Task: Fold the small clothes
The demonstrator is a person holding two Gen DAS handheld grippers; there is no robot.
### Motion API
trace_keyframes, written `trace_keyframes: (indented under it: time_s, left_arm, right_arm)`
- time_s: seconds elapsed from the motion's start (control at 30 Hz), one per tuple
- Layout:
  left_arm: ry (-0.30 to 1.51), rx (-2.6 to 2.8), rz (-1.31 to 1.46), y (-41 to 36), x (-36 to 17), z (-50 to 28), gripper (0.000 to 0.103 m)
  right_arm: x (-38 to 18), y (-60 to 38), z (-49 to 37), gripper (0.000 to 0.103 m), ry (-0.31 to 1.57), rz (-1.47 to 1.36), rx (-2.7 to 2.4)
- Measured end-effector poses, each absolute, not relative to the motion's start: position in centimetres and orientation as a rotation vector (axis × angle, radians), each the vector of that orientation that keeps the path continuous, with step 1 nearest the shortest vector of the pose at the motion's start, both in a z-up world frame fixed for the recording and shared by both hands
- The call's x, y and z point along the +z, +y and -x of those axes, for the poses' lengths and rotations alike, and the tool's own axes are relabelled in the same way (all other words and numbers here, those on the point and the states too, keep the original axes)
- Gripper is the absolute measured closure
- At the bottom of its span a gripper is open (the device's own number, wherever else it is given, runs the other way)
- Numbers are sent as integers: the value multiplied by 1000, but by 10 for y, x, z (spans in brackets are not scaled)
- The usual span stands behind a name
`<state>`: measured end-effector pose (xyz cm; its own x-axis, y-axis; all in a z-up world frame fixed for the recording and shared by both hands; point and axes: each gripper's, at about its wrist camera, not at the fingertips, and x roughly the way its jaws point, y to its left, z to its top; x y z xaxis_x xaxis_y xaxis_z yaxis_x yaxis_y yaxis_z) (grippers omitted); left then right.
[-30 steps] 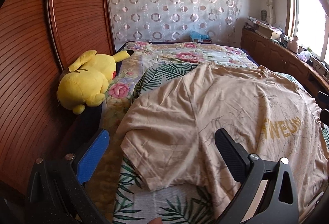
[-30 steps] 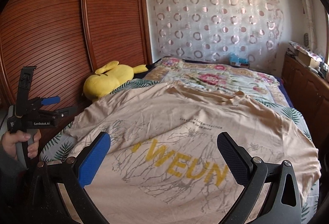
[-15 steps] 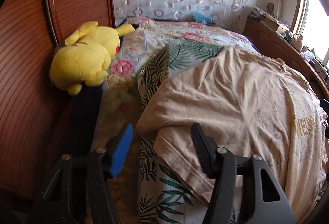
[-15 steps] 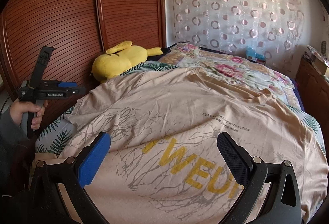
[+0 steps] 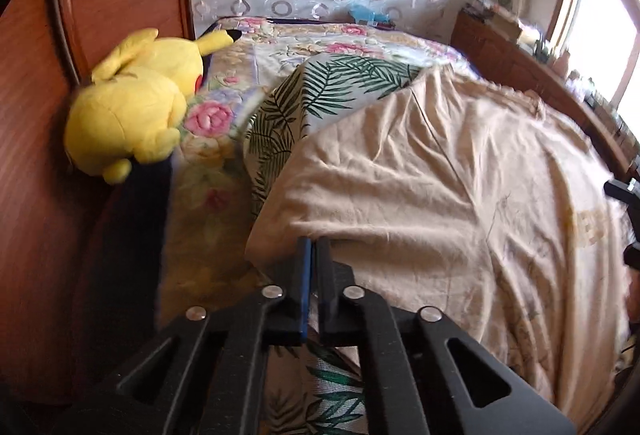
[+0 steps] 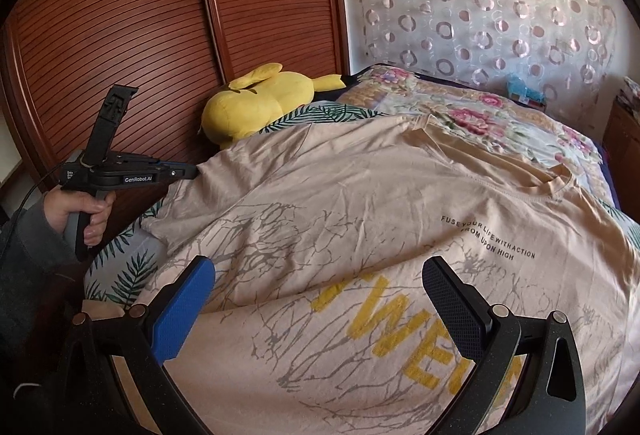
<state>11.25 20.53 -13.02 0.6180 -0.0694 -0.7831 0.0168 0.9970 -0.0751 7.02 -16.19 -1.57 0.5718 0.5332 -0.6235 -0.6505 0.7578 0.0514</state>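
My left claw has just been closing and its jaws now sit pressed together on the hem of the beige T-shirt's left sleeve, the cloth edge pinched at the tips. In the right wrist view I see the same left claw at the sleeve's left edge, its handle gripped by a hand in a grey sleeve. My right claw is spread wide above the shirt's printed front, nothing between the blue pad and the black one, hovering over the yellow lettering without touching it that I can tell.

The T-shirt lies spread face up across the bed, collar toward the far side, on a palm-leaf sheet with a floral quilt beyond. A yellow plush toy lies at the left edge of the bed against the brown slatted wardrobe doors. A curtain with a ring pattern hangs at the far wall.
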Motion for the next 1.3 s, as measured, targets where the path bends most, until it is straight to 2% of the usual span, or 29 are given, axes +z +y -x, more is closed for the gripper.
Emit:
trace_keyframes:
  time_s: [0.27, 0.5, 0.67, 0.8, 0.83, 0.97, 1.03, 1.1, 1.17, 1.23, 1.27, 1.3]
  left_arm:
    - [805, -96, 8, 186, -88, -101, 102]
    - [734, -232, -46, 121, -47, -105, 102]
    - [728, -326, -57, 76, -40, -108, 101]
    - [722, -298, -68, 70, -38, -107, 100]
    - [722, -293, -62, 73, -38, -105, 97]
    - [696, -262, -42, 90, -36, -94, 66]
    - [688, -232, -32, 104, -37, -87, 58]
    - [688, -212, -18, 112, -40, -83, 33]
    - [684, -187, 4, 124, -45, -78, 20]
    - [691, -167, 13, 131, -50, -74, 20]
    - [700, -149, 16, 136, -54, -73, 20]
    - [702, -137, 19, 140, -57, -71, 20]
  right_arm:
    - [-12, -188, -65, 0, 647, 139, 668]
    - [-3, -216, -61, 0, 616, 101, 611]
    - [0, -226, -56, 0, 607, 83, 578]
    - [-2, -230, -54, 0, 615, 74, 562]
    - [-2, -229, -55, 0, 618, 73, 560]
    - [1, -223, -56, 1, 613, 82, 553]
    - [3, -218, -57, 3, 610, 82, 564]
    - [7, -208, -58, 5, 603, 99, 583]
    - [9, -198, -60, 11, 594, 124, 602]
    - [9, -187, -63, 24, 595, 140, 636]
    - [8, -180, -66, 27, 600, 150, 653]
    - [7, -170, -68, 36, 606, 163, 673]
